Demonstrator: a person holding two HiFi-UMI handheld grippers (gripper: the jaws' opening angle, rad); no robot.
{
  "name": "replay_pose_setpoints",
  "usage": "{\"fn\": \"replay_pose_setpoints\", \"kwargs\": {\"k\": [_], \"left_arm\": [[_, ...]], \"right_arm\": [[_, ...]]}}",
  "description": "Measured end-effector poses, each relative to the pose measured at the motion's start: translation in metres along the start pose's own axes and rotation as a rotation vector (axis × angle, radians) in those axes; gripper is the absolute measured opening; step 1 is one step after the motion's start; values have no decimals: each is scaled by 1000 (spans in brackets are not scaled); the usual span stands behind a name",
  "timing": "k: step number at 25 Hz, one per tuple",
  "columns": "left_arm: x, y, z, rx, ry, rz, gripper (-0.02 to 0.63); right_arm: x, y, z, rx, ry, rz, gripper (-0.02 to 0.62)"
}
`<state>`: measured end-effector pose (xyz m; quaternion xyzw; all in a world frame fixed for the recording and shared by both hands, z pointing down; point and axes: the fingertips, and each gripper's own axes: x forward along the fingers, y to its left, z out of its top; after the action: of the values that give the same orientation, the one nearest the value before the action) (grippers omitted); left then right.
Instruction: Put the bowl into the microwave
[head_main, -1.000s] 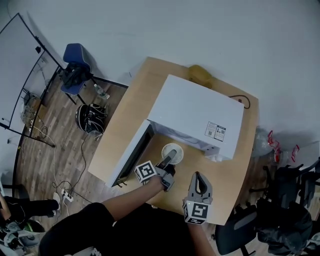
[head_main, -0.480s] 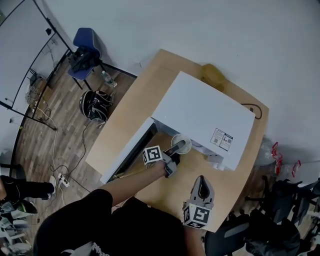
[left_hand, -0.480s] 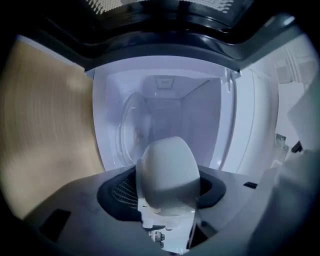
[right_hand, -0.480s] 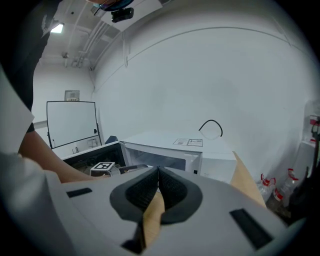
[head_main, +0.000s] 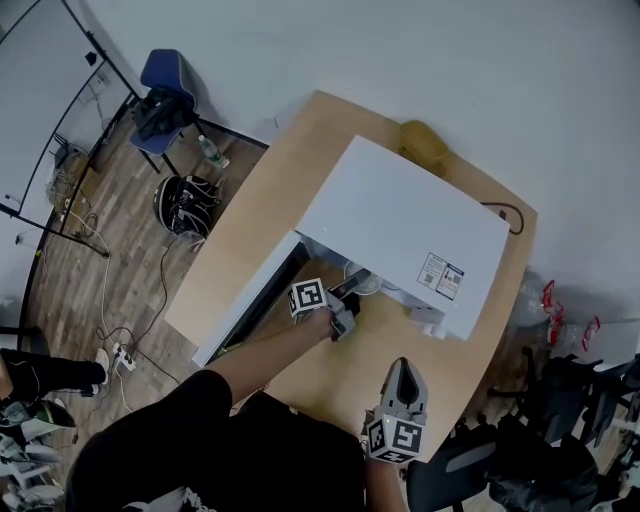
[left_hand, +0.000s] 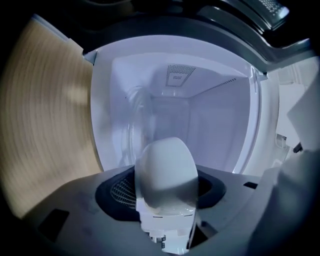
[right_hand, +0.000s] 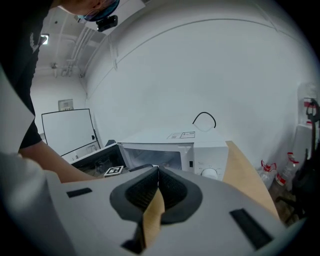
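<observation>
Grey and nearest the person, the right gripper (right_hand: 158, 173) hangs by the front edge of the table (head_main: 265, 210), its jaws pressed together on nothing. Just ahead, the left gripper (head_main: 343, 298) points level at the microwave (head_main: 400, 215), its jaws pinching the rim of the bowl (left_hand: 165, 167). The bowl is small, white and smooth, and sits at the mouth of the open cavity. Whether it touches the cavity floor cannot be told. It looks light, stiff and glazed, so it is probably slippery and could chip if knocked. The rim is the sensible place to hold it, given a firm grip and the bowl kept level. Beside it the door (head_main: 255, 305) stands swung wide. Beyond, the pale cavity holds what looks like a glass turntable (left_hand: 136, 122), blurred.
</observation>
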<state>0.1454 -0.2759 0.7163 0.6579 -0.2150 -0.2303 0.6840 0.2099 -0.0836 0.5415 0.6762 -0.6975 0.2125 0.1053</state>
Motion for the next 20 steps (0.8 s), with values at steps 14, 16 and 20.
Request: {"fn": "replay_pose_setpoints", "kwargs": {"k": [14, 16, 20], "left_arm": [[4, 3, 3, 16, -4, 68, 245], [5, 3, 3, 36, -7, 97, 245], [6, 2, 2, 101, -27, 166, 249]], "right_arm": [[0, 9, 0, 40, 0, 49, 61], [-1, 8, -1, 44, 1, 48, 60], [-3, 7, 1, 47, -4, 39, 61]]}}
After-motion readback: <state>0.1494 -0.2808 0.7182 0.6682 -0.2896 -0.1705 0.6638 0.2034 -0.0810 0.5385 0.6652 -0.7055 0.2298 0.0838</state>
